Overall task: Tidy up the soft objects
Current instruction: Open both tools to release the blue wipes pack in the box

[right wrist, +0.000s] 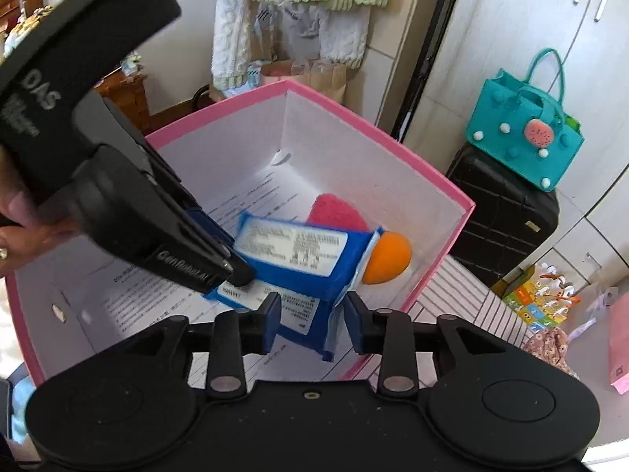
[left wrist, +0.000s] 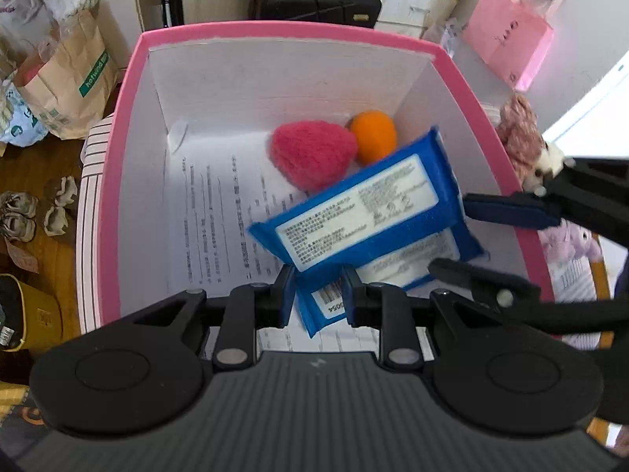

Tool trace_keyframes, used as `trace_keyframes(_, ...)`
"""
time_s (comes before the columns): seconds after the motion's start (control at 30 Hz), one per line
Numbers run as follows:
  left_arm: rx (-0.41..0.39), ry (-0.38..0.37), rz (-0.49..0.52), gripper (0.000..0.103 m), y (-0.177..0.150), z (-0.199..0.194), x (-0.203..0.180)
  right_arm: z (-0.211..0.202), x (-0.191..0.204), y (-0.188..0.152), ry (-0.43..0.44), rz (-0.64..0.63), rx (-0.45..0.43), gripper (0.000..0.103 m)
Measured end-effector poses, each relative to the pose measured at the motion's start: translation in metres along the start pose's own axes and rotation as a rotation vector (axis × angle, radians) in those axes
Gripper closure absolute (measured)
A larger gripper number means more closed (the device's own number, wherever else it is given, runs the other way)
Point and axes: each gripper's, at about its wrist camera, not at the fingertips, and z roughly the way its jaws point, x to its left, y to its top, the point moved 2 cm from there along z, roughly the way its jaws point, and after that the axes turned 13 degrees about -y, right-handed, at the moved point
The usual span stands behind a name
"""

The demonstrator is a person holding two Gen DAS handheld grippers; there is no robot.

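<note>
Left gripper (left wrist: 316, 301) clamped on upper blue wipes pack (left wrist: 365, 212)'s crimped edge; soft, light, slick film. Right gripper (right wrist: 312, 324) half-open around lower wipes pack (right wrist: 302, 316), pads apparently clear. Pink box (left wrist: 129, 90): orange ball (left wrist: 373, 141) at 1 o'clock.

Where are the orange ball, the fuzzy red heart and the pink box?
orange ball (left wrist: 373, 135), left wrist view, on its rounded middle.
fuzzy red heart (left wrist: 310, 153), left wrist view, on its fuzzy middle.
pink box (left wrist: 283, 31), left wrist view, on the far pink rim.
</note>
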Motion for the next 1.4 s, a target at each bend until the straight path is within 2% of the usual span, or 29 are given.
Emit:
trace_keyframes(0.1, -0.033, -0.002, 0.003, 0.08, 0.004, 0.001, -0.001, -0.001, 0.003, -0.001, -0.031, -0.022, -0.03, 0.063)
trace_keyframes(0.2, -0.044, -0.016, 0.02, 0.08, 0.005, 0.003, -0.006, -0.001, 0.003, -0.002, -0.024, -0.016, -0.043, 0.063)
trace_keyframes(0.57, -0.096, 0.053, 0.122, 0.078, -0.013, -0.03, -0.032, -0.032, -0.003, -0.013, 0.12, 0.057, -0.105, 0.063)
trace_keyframes(0.87, -0.119, 0.103, 0.177, 0.067, -0.039, -0.063, -0.057, -0.067, -0.006, -0.028, 0.128, 0.067, -0.143, 0.06)
trace_keyframes(0.9, -0.127, 0.11, 0.186, 0.062, -0.043, -0.069, -0.06, -0.072, -0.006, -0.03, 0.132, 0.068, -0.149, 0.06)
trace_keyframes(1.13, -0.156, 0.142, 0.248, 0.056, -0.069, -0.099, -0.082, -0.107, -0.005, -0.042, 0.153, 0.082, -0.205, 0.059)
trace_keyframes(1.4, -0.169, 0.164, 0.265, 0.049, -0.095, -0.121, -0.105, -0.142, -0.006, -0.055, 0.133, 0.073, -0.255, 0.057)
